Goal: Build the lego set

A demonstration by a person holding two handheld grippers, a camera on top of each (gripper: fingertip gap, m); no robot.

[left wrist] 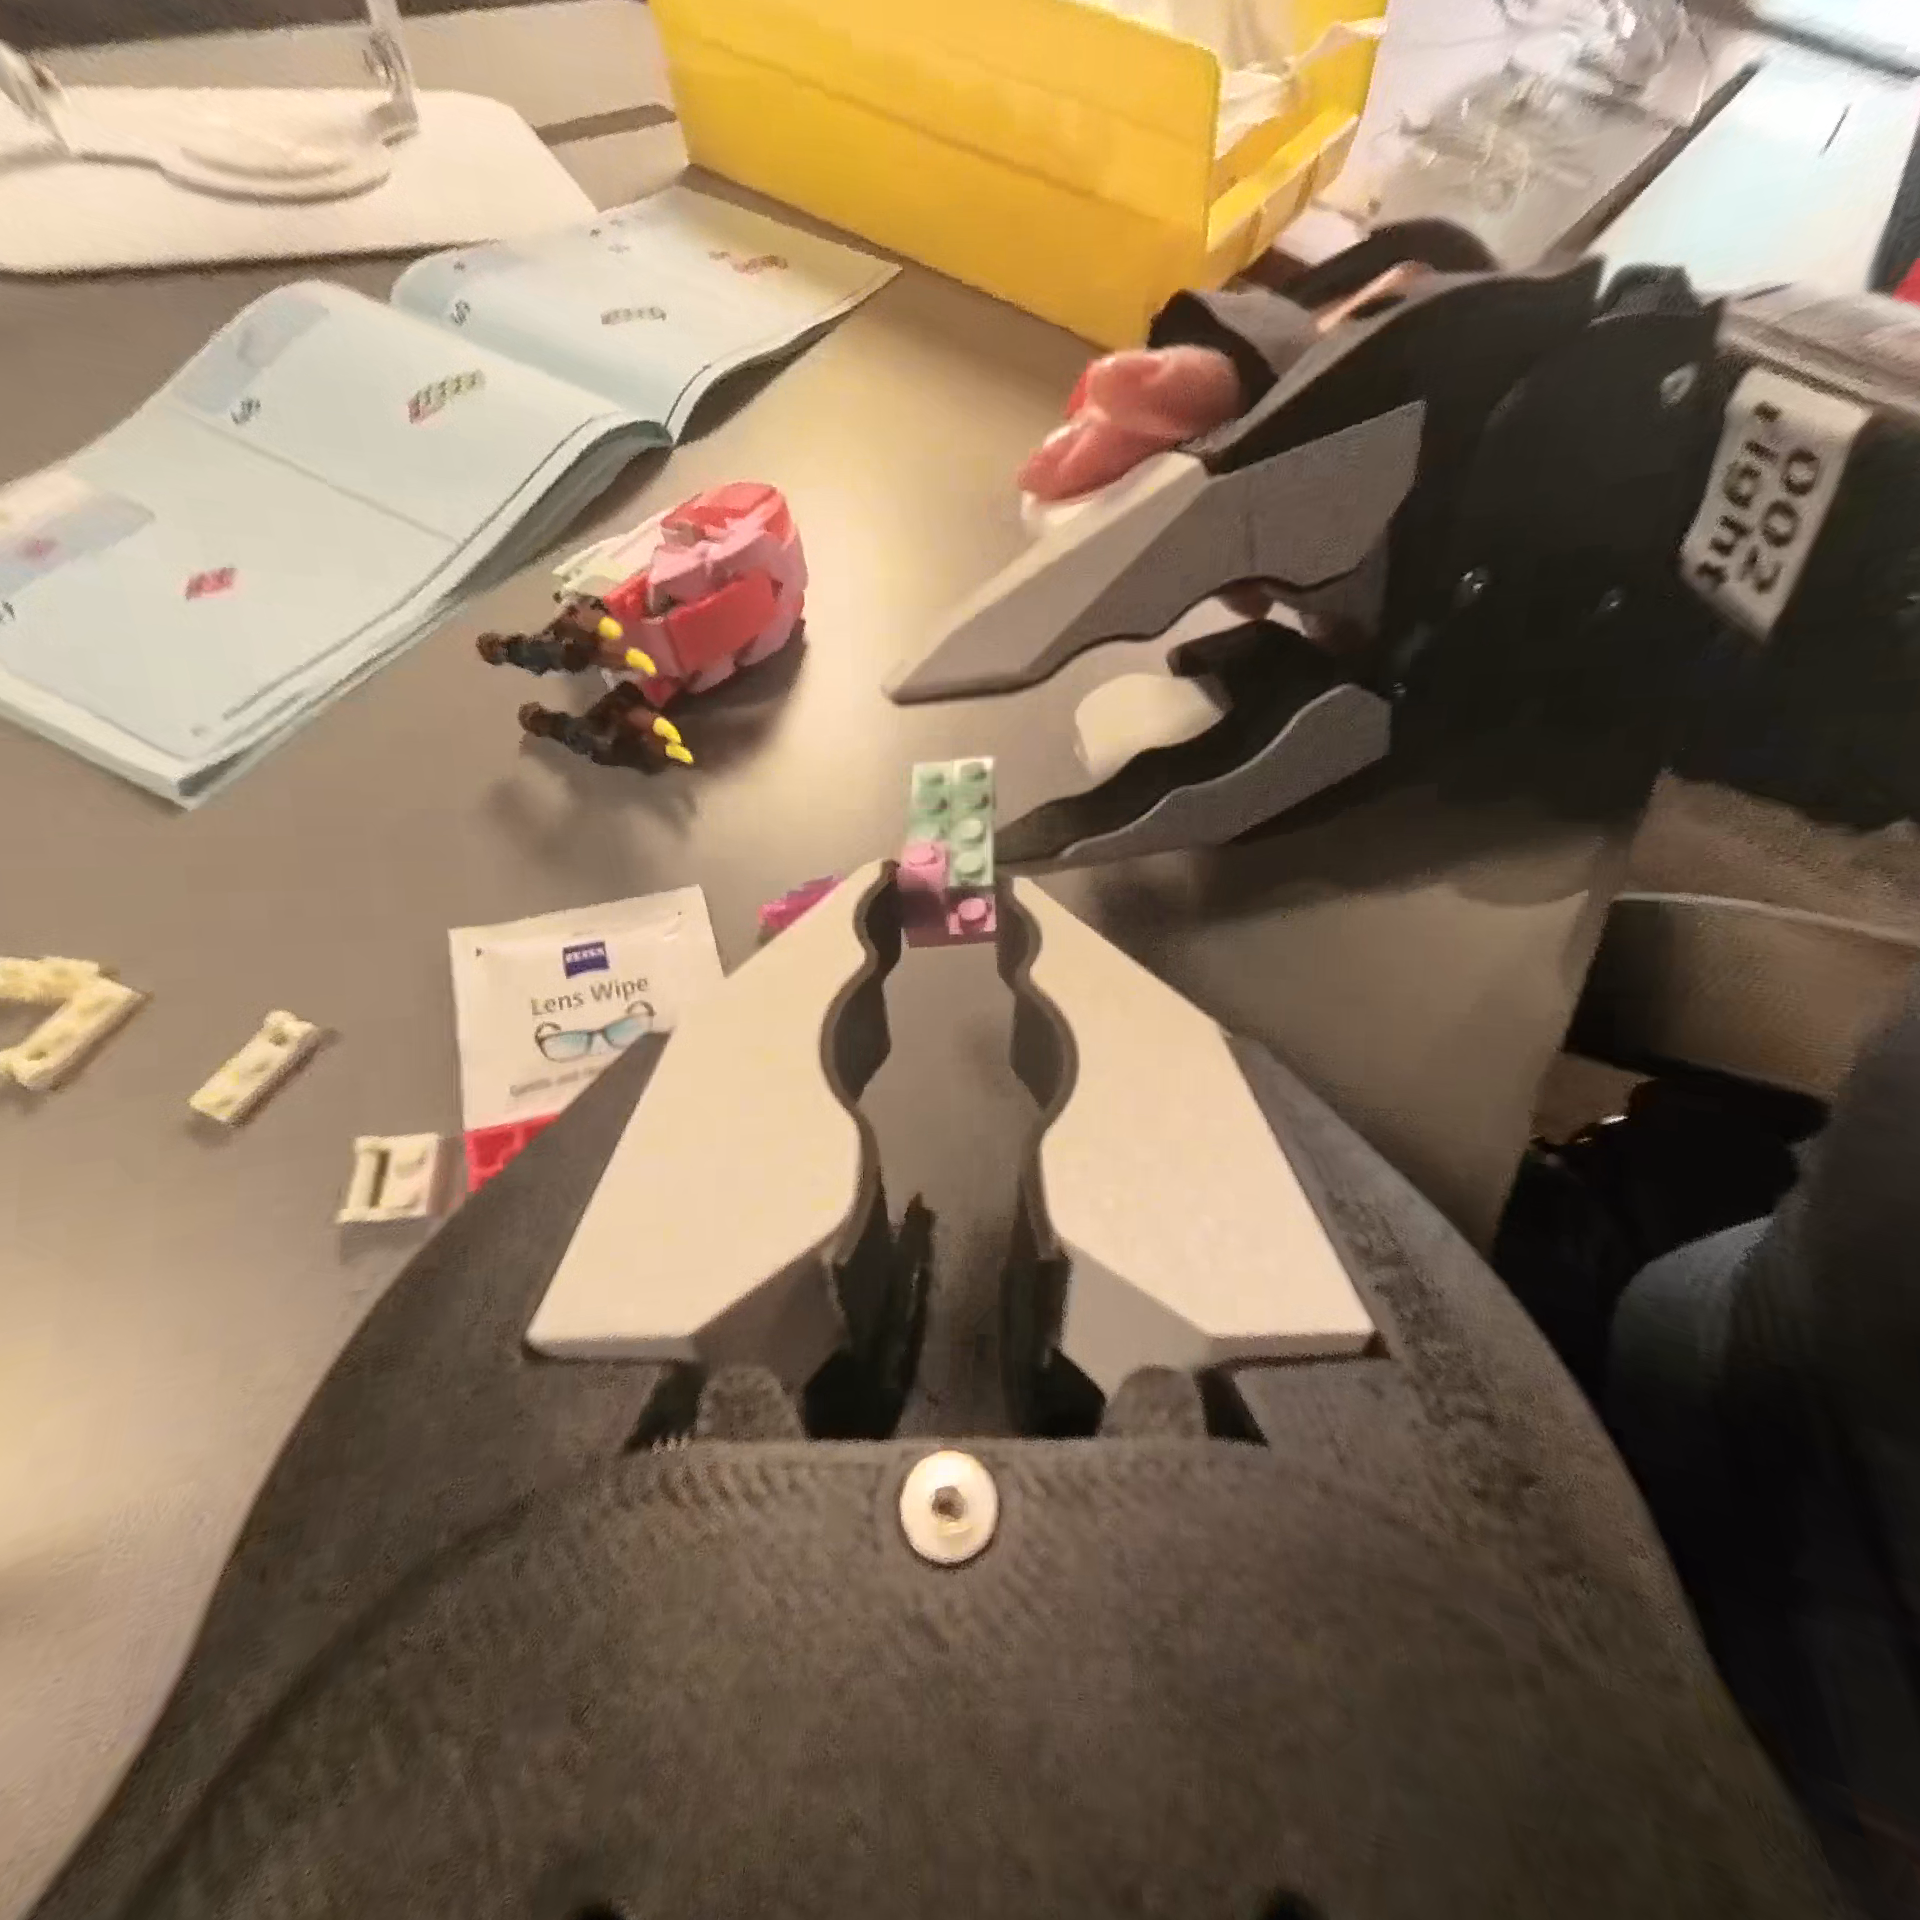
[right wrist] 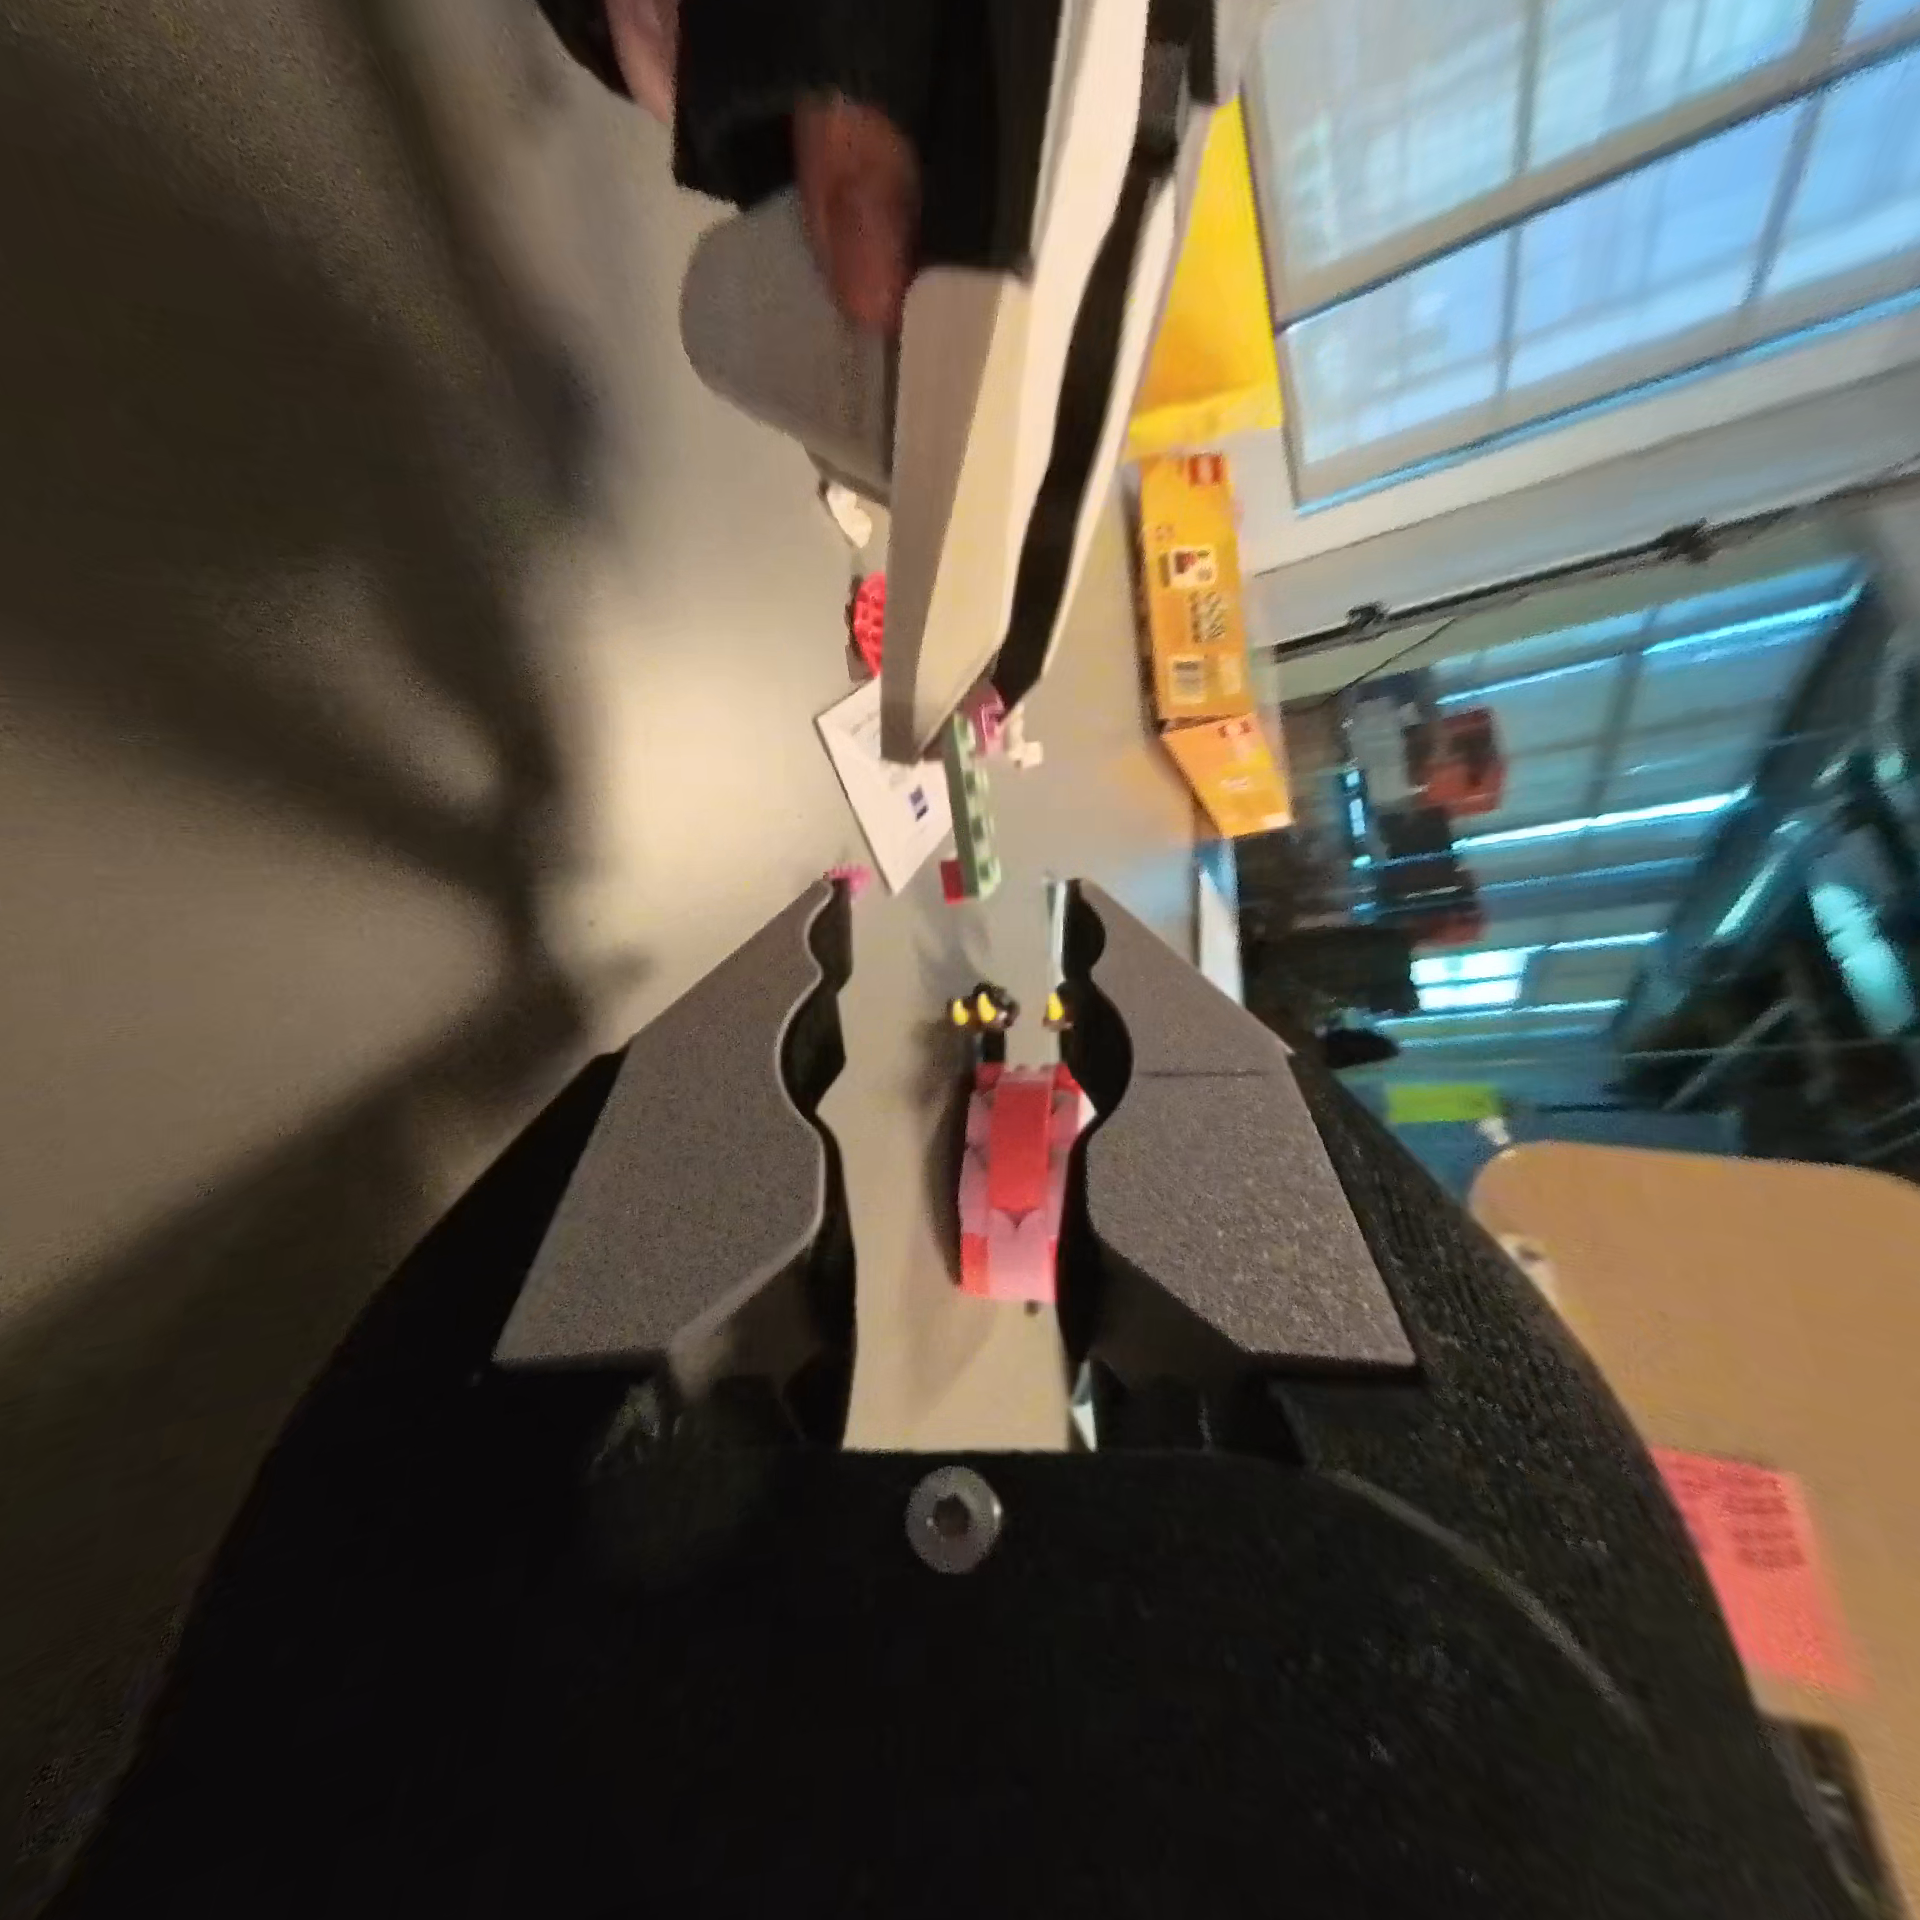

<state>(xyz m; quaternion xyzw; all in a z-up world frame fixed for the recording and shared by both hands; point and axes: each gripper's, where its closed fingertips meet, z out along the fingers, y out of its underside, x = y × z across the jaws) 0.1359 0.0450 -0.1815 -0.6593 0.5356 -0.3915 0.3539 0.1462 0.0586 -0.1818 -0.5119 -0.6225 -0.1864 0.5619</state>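
— Your left gripper (left wrist: 948, 894) sits closest to the lens, pale fingers pinched on a small brick assembly (left wrist: 956, 852). What does it look like?

— You hold it by its pink base: two pink bricks at the fingertips, one pad pressed on each side, with a mint-green studded plate rising above them. It is lifted off the grey table (left wrist: 312, 831).

— And your right gripper (right wrist: 951, 894)?

— Spread, dark fingers apart and holding nothing. Its lower fingertip lies just beside the green plate; whether it touches, you cannot tell.

— What lies around you?

— A red and pink brick model (left wrist: 675, 613) with dark legs and yellow claws lies on the table beyond. A white wipe sachet (left wrist: 582, 997) bearing a blue logo, printed words and a spectacles drawing lies left of your fingers. An open pale-blue instruction booklet (left wrist: 343, 468), a yellow box (left wrist: 987, 135) and cream loose pieces (left wrist: 255, 1065) lie farther off.
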